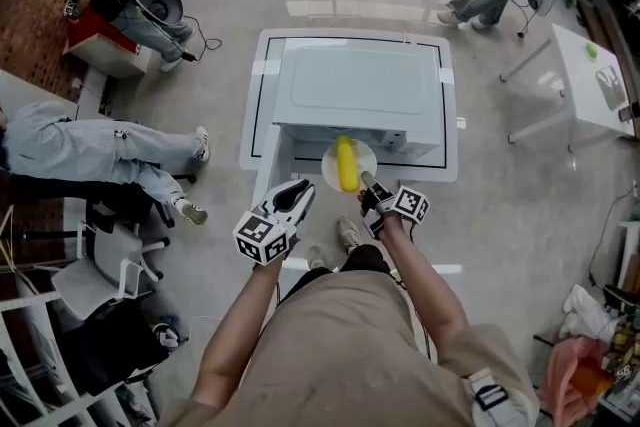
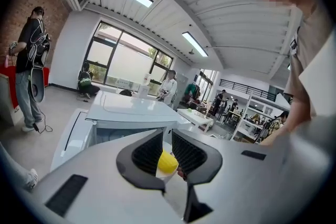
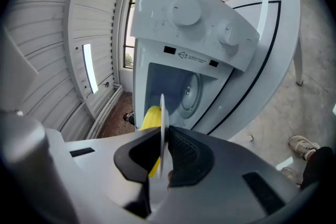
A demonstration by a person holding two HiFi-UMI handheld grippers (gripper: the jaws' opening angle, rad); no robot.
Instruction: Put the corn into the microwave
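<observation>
- Left gripper (image 1: 298,192): jaws released, nothing between the pads. It hangs off the table's (image 1: 262,95) near edge, just left of the plate (image 1: 362,155) and not touching it. In its own view, the corn (image 2: 167,163) shows through the gap, further off.
- Microwave (image 1: 360,90): stands mid-table with its front toward the near edge. In the right gripper view the cavity (image 3: 178,86) is open, with a round disc at its far side.
- Corn (image 1: 345,163): lies across the middle of the plate, long axis pointing at the microwave. Plate and corn are up in the air just in front of the microwave and outside the cavity.
- Right gripper (image 1: 366,183): jaws clenched on the plate's near-right rim. In its own view the plate (image 3: 163,113) is edge-on between the pads, with the corn (image 3: 151,118) to its left.
</observation>
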